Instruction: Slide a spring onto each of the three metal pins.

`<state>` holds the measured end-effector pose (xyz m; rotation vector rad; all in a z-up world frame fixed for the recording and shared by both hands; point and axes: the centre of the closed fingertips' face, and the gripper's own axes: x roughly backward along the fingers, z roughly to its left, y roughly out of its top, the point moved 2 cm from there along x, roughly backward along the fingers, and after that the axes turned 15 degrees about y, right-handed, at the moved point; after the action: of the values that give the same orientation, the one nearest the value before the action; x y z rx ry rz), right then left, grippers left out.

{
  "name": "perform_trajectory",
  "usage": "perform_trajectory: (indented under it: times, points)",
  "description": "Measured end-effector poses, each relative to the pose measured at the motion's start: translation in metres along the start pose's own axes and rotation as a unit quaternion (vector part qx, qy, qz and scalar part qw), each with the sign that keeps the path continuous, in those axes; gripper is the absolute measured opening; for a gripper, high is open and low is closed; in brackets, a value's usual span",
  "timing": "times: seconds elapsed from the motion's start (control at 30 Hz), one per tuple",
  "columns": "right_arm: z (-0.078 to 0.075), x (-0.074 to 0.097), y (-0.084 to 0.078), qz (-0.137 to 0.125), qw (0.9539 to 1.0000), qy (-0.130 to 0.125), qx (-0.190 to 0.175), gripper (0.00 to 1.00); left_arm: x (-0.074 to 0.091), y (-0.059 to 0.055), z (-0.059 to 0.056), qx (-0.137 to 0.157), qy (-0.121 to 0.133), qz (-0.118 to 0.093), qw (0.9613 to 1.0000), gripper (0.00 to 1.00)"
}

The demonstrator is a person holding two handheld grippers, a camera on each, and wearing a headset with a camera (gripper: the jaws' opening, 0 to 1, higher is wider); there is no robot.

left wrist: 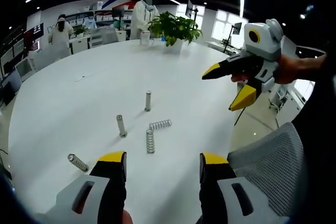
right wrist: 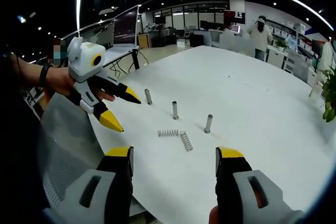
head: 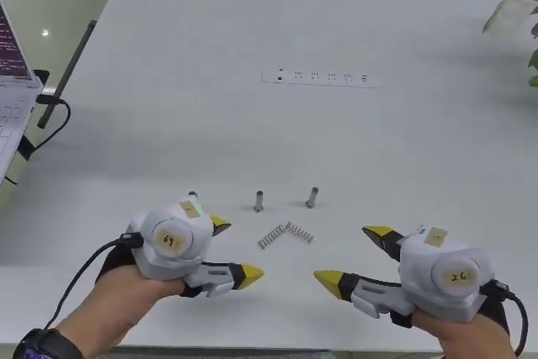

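Though half-hidden in head view, third pin (head: 192, 196) wears spring (left wrist: 77, 162).

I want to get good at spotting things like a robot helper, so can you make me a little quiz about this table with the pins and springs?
1. How many thin coiled wire springs lie loose on the white table?
2. True or false: the yellow-tipped left tool and right tool are both open and holding nothing.
3. The two short silver metal pins just beyond the loose springs are: A) standing upright, B) lying flat, C) held in a tool.
Key: 1) two; 2) true; 3) A.
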<state>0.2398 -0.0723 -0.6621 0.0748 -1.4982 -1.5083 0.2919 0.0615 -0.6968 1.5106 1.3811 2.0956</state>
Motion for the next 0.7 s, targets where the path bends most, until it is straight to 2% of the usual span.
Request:
perform_trajectory:
  times: [0.33,0.7]
  points:
    - [-0.003,0.003,-0.002,0.002,1.0,0.005,-0.001,0.61,-0.024,-0.001,-0.005,0.006,-0.002,0.009,0.9999,0.49]
    - [-0.001,0.004,-0.007,0.007,0.9999,0.009,-0.006,0.6,-0.052,-0.01,-0.007,0.017,-0.001,0.031,0.9994,0.41]
